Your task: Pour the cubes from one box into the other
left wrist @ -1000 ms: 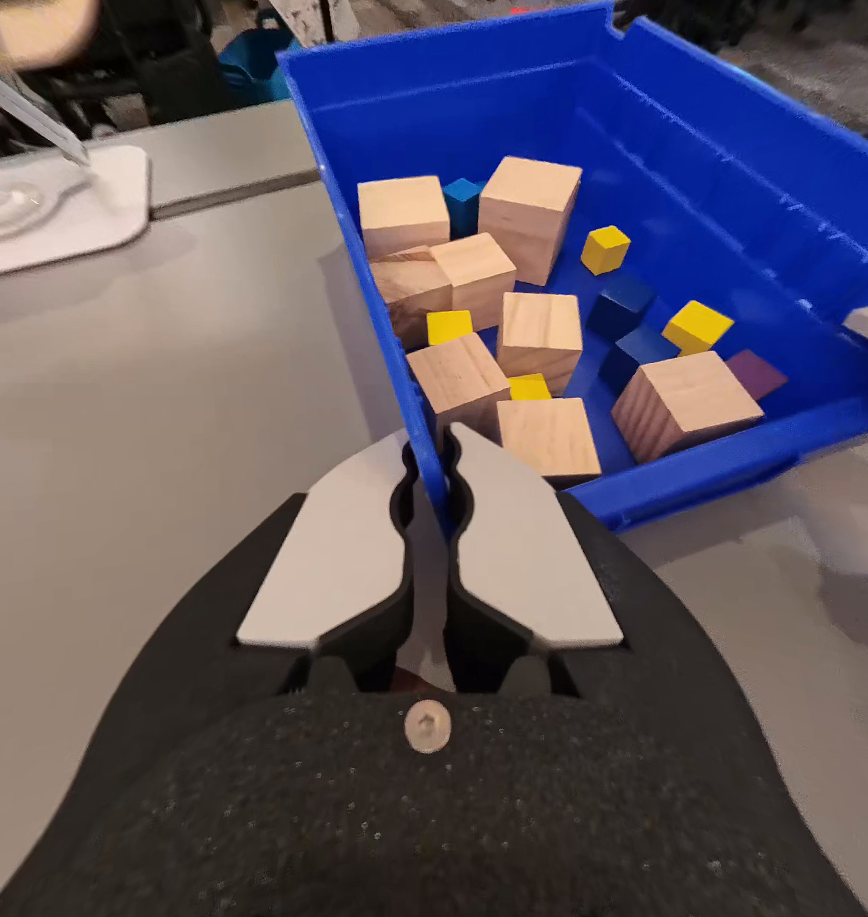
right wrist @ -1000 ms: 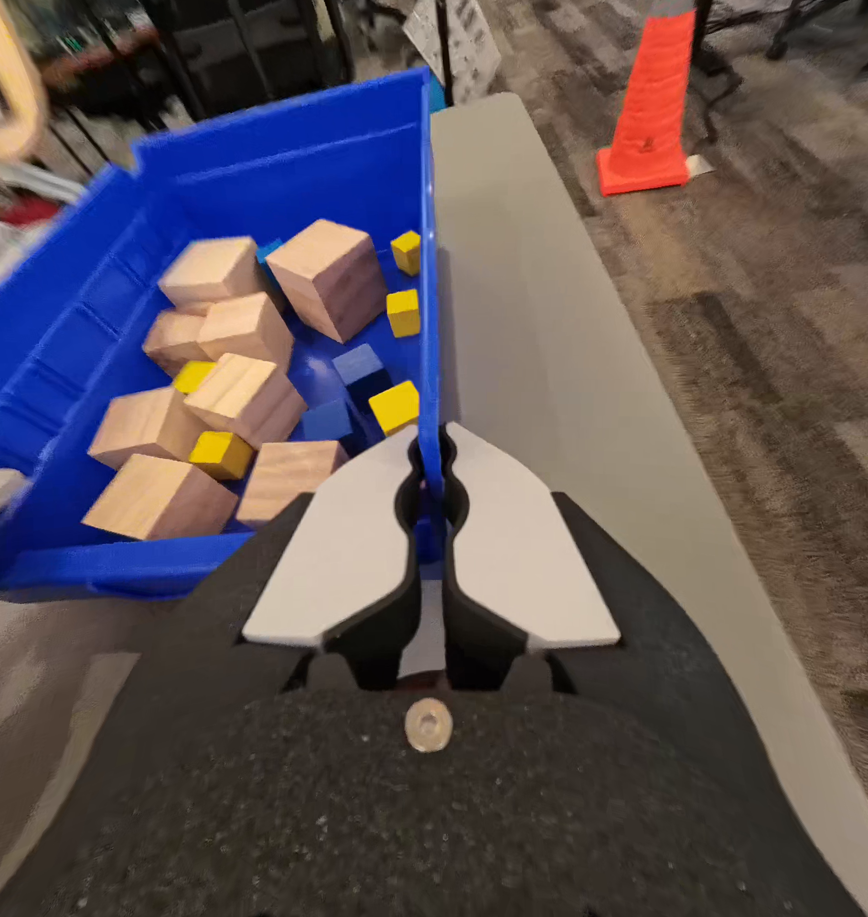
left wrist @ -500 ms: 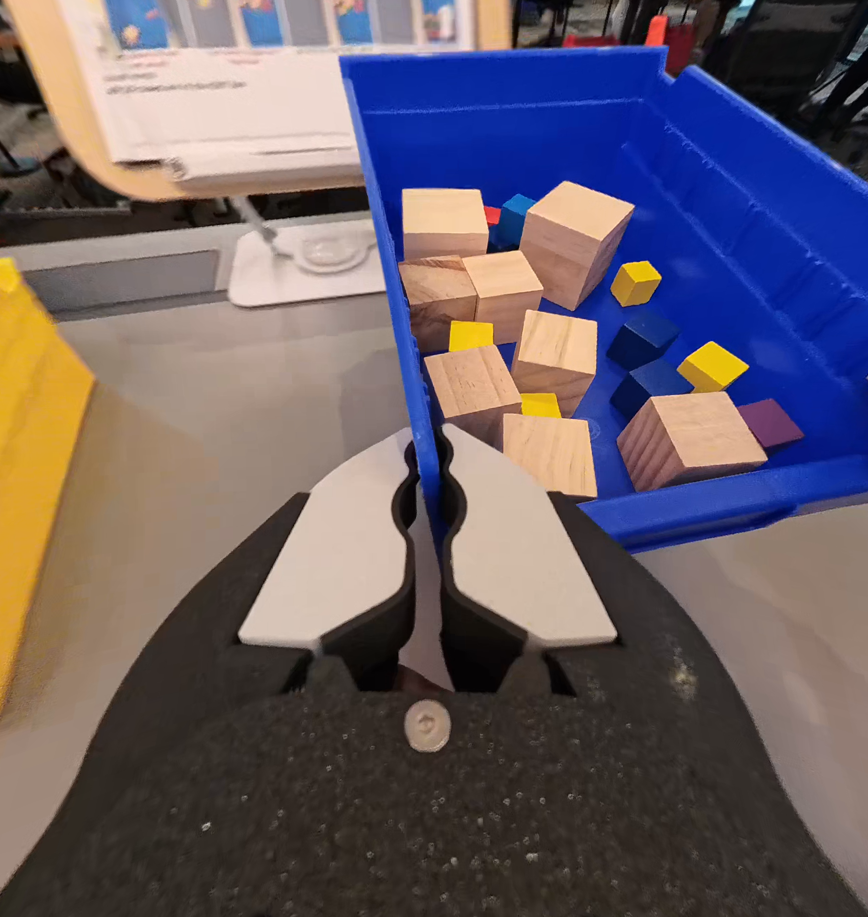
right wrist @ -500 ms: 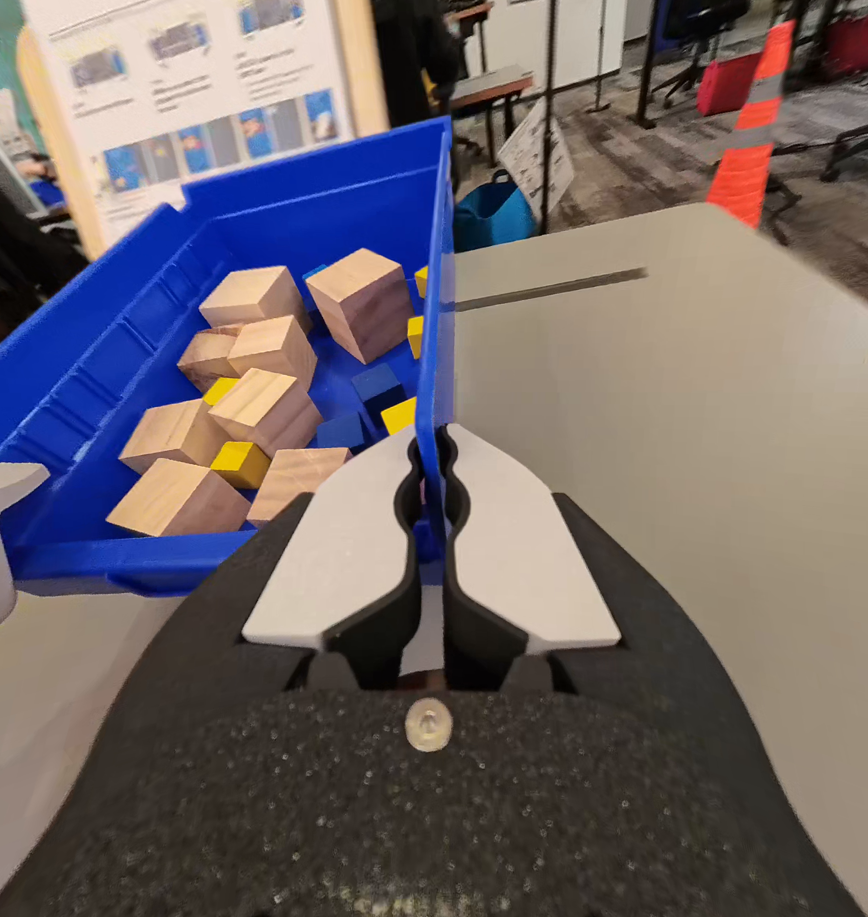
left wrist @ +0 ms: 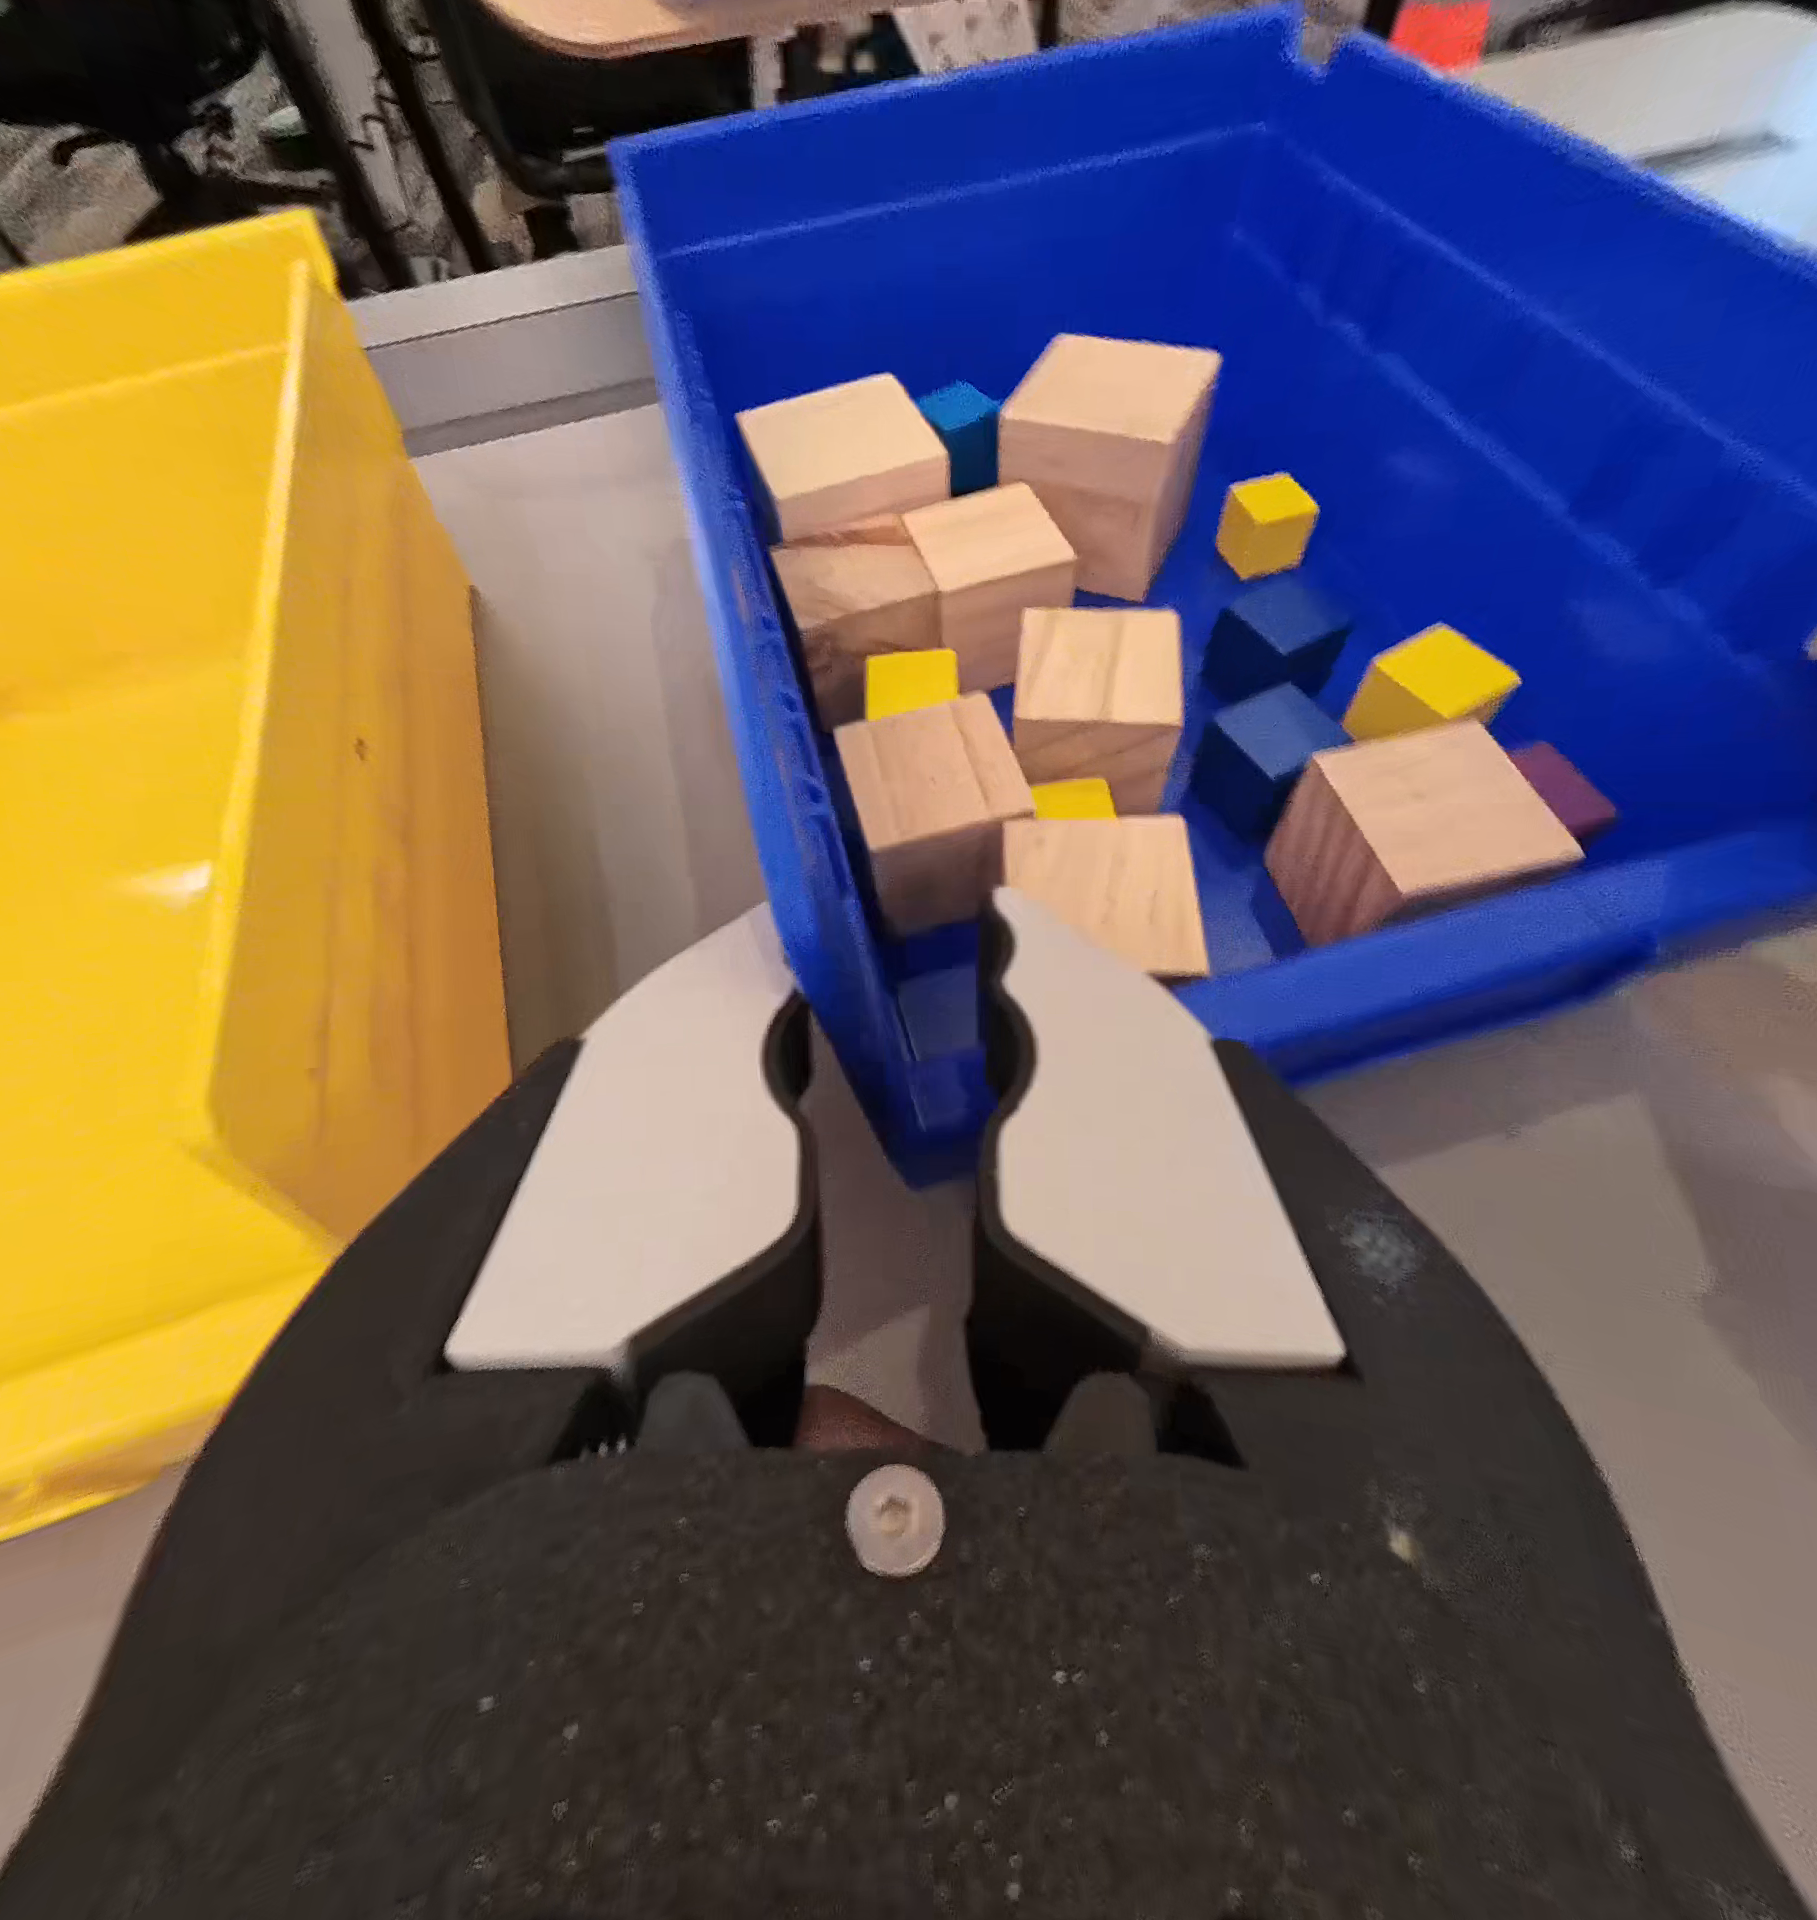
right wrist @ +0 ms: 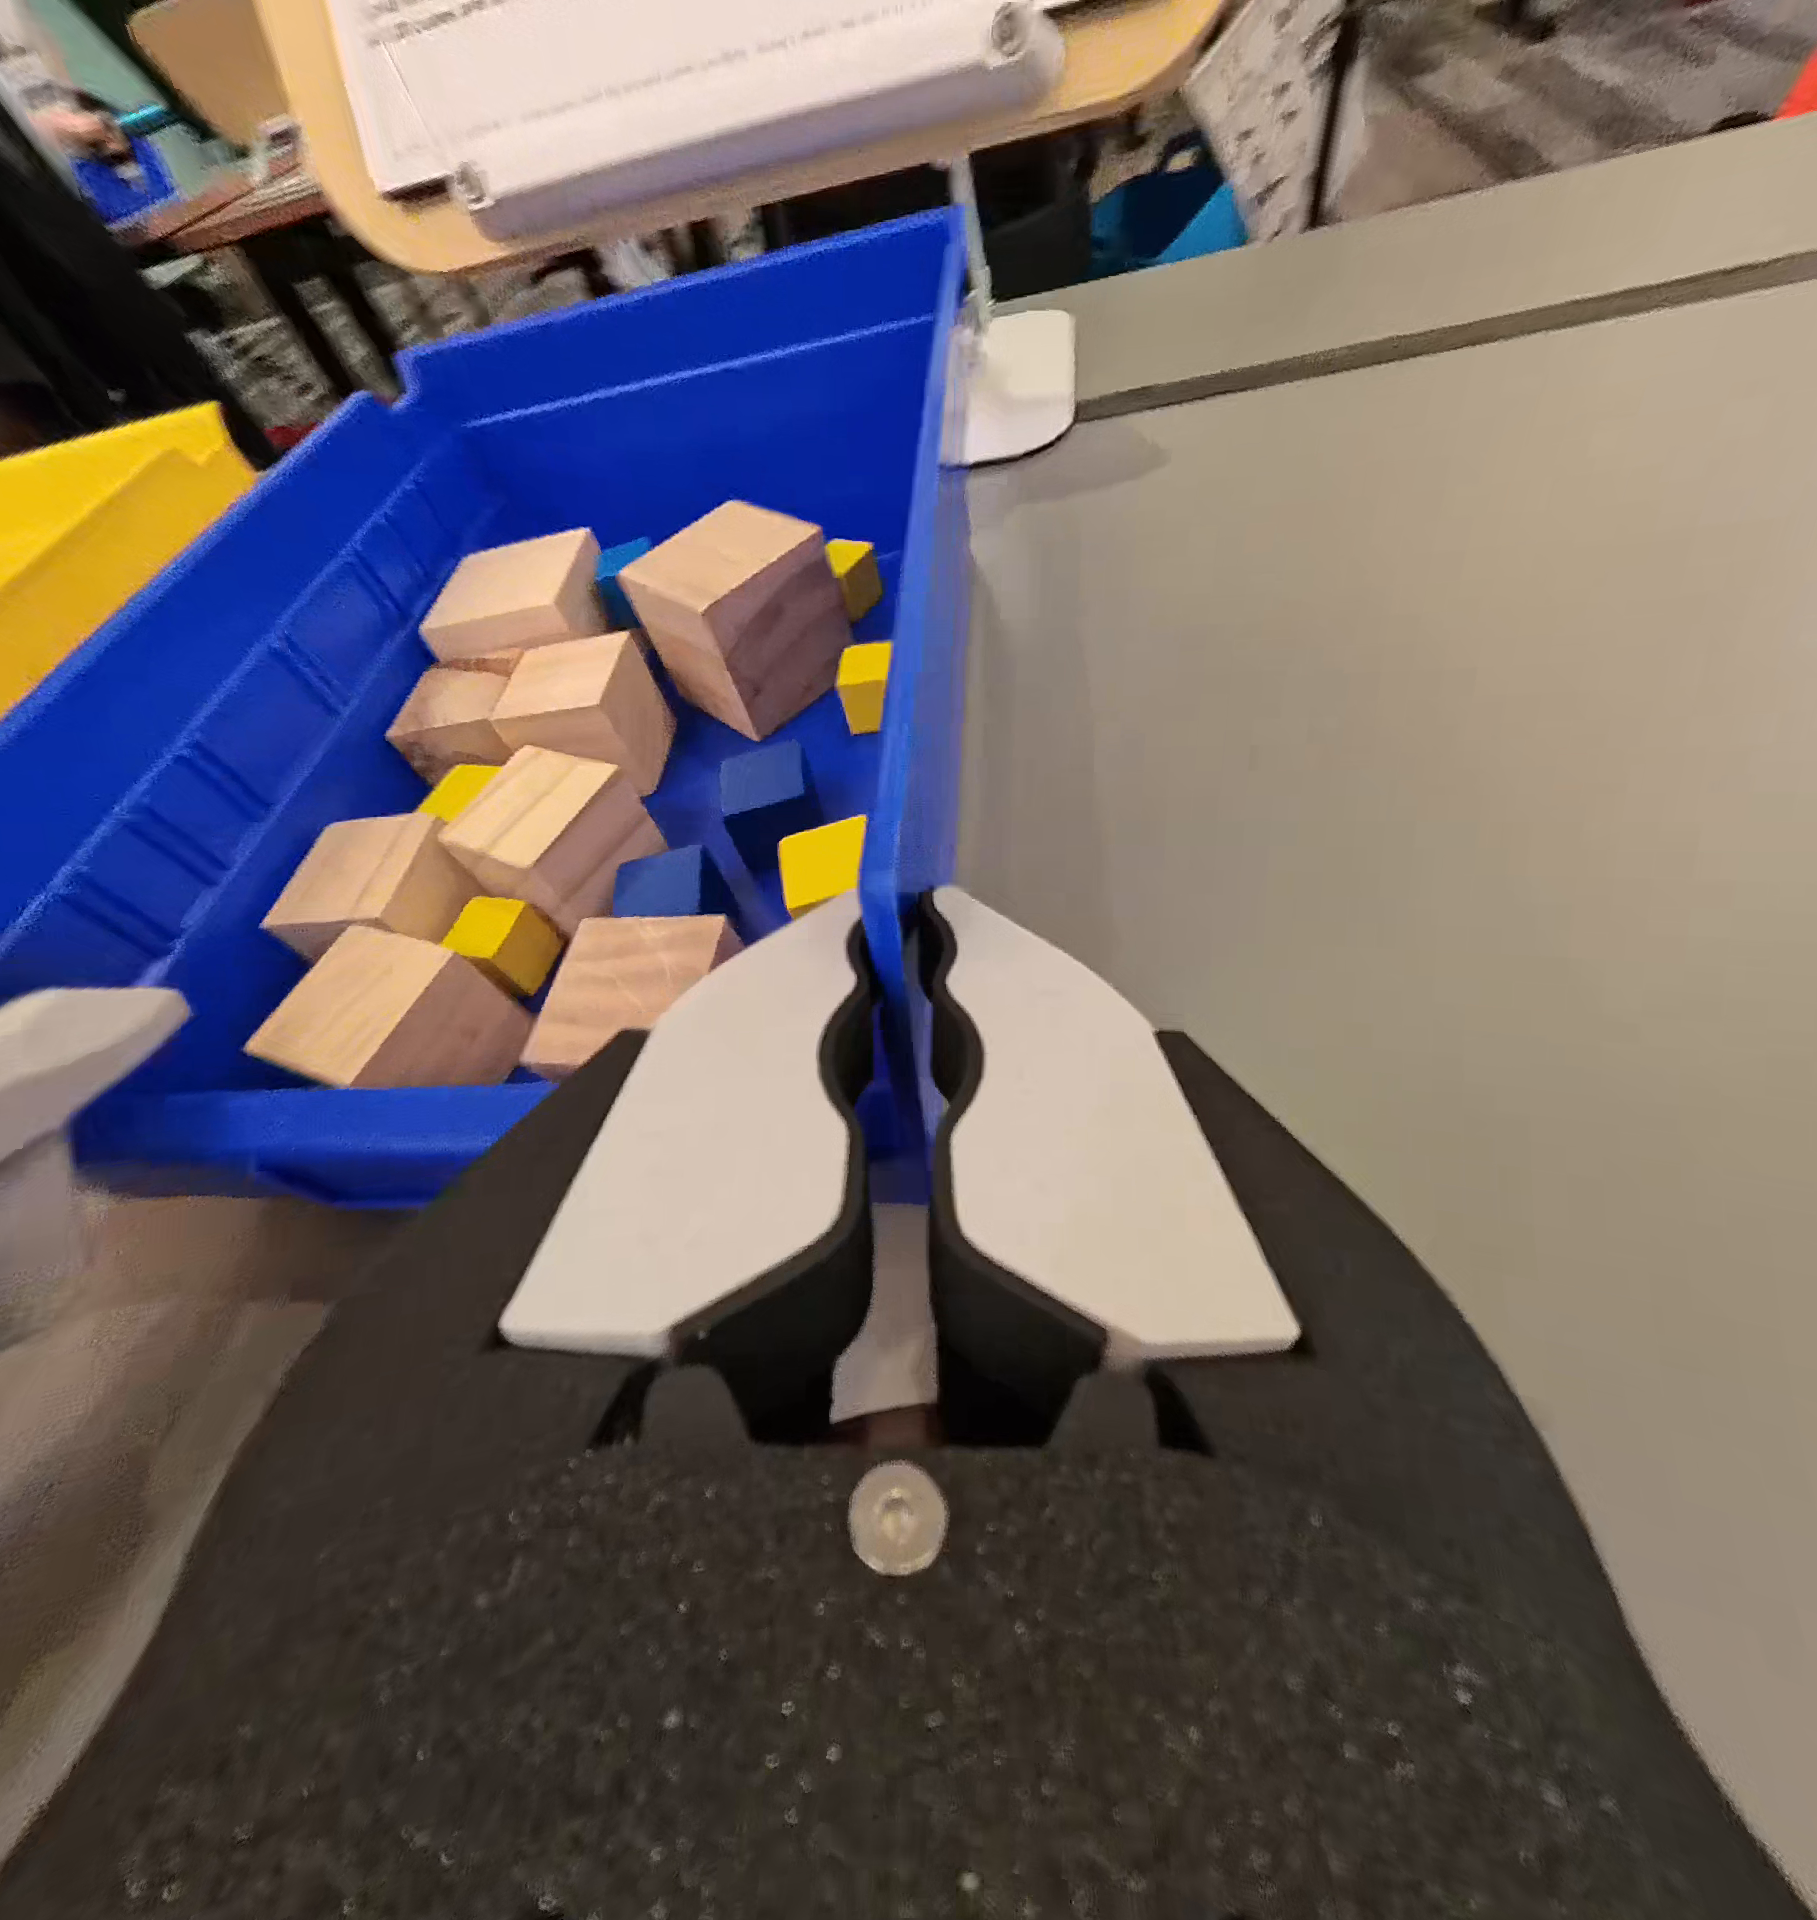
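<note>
A: What does the left gripper (left wrist: 888, 940) hold?

B: Its two fingers stand a little apart, one on each side of the left wall of the blue box (left wrist: 1506, 343), near the front corner. The gap is wider than the wall, so I cannot tell if they press it or only stand around it.

A: And the right gripper (right wrist: 896, 906)?

B: Its fingers are almost together and clamp the right wall of the same blue box (right wrist: 260, 675), also near the front corner. The wall runs straight forward between them.

A: Where are the cubes?

B: All inside the blue box, ahead of both grippers. The big wooden cubes (left wrist: 1096, 691) lie mostly toward the left gripper's side; one more is near the front wall. Small yellow cubes (left wrist: 1265, 525), dark blue cubes (left wrist: 1273, 639) and one purple cube (left wrist: 1569, 792) lie between and beside them.

A: And the other box?

B: The yellow box (left wrist: 135, 727) stands to the left of the left gripper, just beside the blue box, with a strip of grey table (left wrist: 592, 665) between them. In the right wrist view, its corner (right wrist: 62, 520) shows beyond the blue box.

A: Anything else?

B: Ahead of the right gripper, past the box, a white stand (right wrist: 1018, 384) holds a board with papers (right wrist: 675, 94).
</note>
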`<control>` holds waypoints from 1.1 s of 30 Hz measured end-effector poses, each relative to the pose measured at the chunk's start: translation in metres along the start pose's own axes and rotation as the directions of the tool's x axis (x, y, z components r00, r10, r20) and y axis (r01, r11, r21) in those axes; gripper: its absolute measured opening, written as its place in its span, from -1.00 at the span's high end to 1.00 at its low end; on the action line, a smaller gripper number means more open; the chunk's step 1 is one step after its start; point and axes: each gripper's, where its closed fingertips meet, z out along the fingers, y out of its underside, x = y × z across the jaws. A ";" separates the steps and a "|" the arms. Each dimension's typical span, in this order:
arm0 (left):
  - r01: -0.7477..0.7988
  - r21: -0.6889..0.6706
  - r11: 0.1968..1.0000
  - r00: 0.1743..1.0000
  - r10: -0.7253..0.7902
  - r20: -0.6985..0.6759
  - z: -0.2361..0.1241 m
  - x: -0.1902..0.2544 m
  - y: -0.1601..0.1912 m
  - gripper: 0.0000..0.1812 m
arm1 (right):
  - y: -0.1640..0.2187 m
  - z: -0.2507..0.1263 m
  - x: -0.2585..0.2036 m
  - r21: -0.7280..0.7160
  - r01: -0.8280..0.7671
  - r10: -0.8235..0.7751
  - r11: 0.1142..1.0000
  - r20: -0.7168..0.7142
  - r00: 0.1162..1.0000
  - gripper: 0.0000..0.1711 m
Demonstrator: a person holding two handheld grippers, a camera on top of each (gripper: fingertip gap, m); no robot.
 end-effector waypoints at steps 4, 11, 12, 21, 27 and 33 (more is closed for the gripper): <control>-0.015 -0.010 1.000 0.981 0.012 -0.195 -0.062 0.024 0.016 0.45 | -0.018 -0.042 -0.001 0.032 0.006 -0.012 0.999 0.184 0.983 0.68; 0.305 0.143 0.942 0.941 -0.274 -0.201 -0.168 -0.075 0.022 0.50 | -0.003 -0.082 -0.097 0.023 0.331 -0.302 0.943 0.473 0.828 0.62; 0.316 0.140 0.938 0.944 -0.298 -0.139 -0.167 -0.104 0.027 0.50 | 0.008 -0.087 -0.118 0.027 0.358 -0.318 0.933 0.525 0.789 0.61; 0.394 0.013 0.919 0.915 -0.394 0.087 -0.094 -0.271 0.053 0.42 | 0.073 -0.114 -0.195 0.004 0.505 -0.396 0.863 0.627 0.671 0.57; 0.366 -0.032 0.930 0.923 -0.358 0.140 -0.061 -0.273 0.060 0.95 | 0.078 -0.118 -0.225 -0.013 0.484 -0.375 0.875 0.614 0.695 0.49; 0.382 -0.017 0.924 0.883 -0.360 0.301 -0.119 -0.237 0.087 0.95 | 0.075 -0.085 -0.254 -0.002 0.395 -0.350 0.919 0.459 0.817 0.29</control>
